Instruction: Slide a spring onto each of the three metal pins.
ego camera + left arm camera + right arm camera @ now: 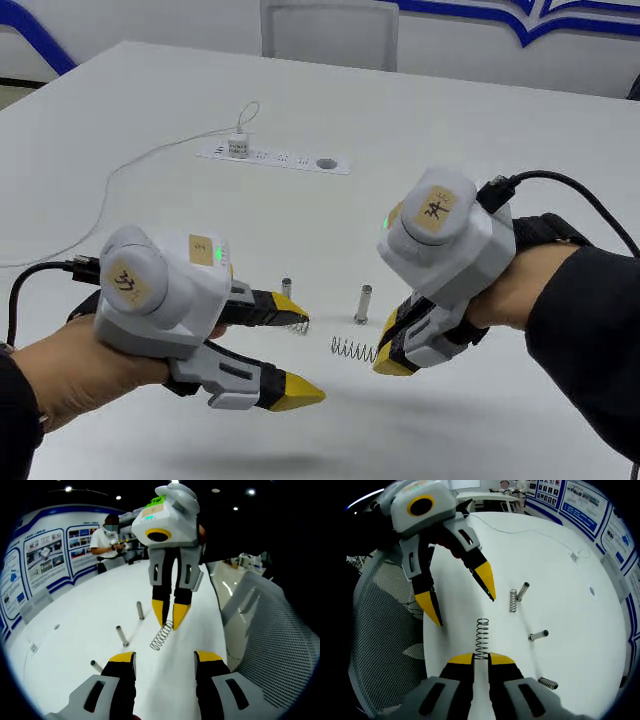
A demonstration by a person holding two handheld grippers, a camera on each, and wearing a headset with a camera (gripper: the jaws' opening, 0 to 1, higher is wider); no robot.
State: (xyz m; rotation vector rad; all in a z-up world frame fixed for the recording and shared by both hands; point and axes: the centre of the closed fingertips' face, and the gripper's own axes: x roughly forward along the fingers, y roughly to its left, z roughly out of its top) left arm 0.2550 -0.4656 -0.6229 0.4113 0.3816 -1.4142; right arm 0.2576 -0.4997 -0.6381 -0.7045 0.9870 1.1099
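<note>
Two grippers at the pins, one spring pinched

White table (450, 130) is seen in every view. Left gripper (300, 352) is held level with its jaws spread wide and nothing in them. Right gripper (385, 352) is tipped down and clamped on one end of the held spring (352, 349), low between the grippers. Left pin (286, 288) and middle pin (363, 303) stand bare in the head view. In the right gripper view, a third pin (547, 683) appears spring-sleeved, and a loose spring (513, 601) lies beside the left pin.

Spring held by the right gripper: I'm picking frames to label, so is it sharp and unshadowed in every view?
Head view: spring small but sharp, even light. Left gripper view: sharp, fisheye-curved surroundings. Right gripper view: sharpest, its near end hidden inside the shut right gripper.
</note>
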